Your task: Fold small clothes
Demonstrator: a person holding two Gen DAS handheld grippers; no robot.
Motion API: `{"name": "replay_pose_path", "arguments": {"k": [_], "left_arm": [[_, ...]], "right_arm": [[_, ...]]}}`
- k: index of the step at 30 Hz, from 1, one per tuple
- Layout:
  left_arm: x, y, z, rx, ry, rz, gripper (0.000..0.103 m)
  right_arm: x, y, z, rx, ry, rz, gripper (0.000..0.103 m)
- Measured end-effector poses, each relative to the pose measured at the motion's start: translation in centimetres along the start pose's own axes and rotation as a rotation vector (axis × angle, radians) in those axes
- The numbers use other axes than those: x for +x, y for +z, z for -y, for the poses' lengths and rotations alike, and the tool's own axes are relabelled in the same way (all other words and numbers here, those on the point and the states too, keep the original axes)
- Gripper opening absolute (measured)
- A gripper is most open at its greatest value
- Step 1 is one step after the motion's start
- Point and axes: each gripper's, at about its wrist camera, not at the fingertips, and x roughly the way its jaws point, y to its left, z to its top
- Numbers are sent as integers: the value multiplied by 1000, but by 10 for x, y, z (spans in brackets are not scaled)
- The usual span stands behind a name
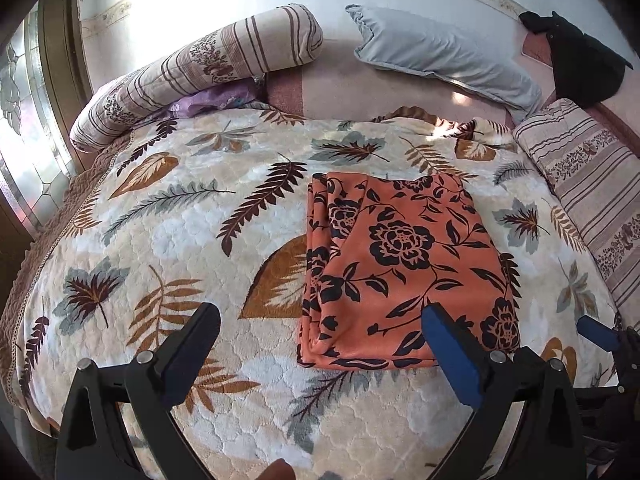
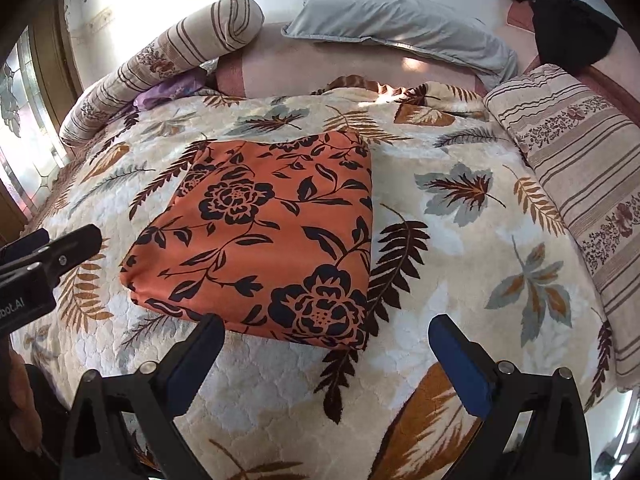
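Observation:
An orange garment with a black flower print (image 1: 404,268) lies folded into a rough rectangle on the leaf-patterned bedspread (image 1: 160,240). It also shows in the right wrist view (image 2: 264,240). My left gripper (image 1: 320,320) is open and empty, hovering just in front of the garment's near edge, its right finger over the near corner. My right gripper (image 2: 326,336) is open and empty, just in front of the garment's near right corner. The left gripper's finger (image 2: 76,244) shows at the left of the right wrist view.
A striped bolster (image 1: 200,76), a grey pillow (image 1: 440,56) and a black cloth (image 1: 580,64) lie at the head of the bed. A striped folded quilt (image 1: 592,200) runs along the right side. A window (image 1: 24,140) is on the left.

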Motion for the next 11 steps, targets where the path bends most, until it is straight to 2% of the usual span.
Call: {"name": "replay_pose_path", "arguments": {"k": [11], "left_arm": [[2,7,4,-2,-45,1,101]], "right_arm": [[1,2,-2,-5,1,-1,103]]}}
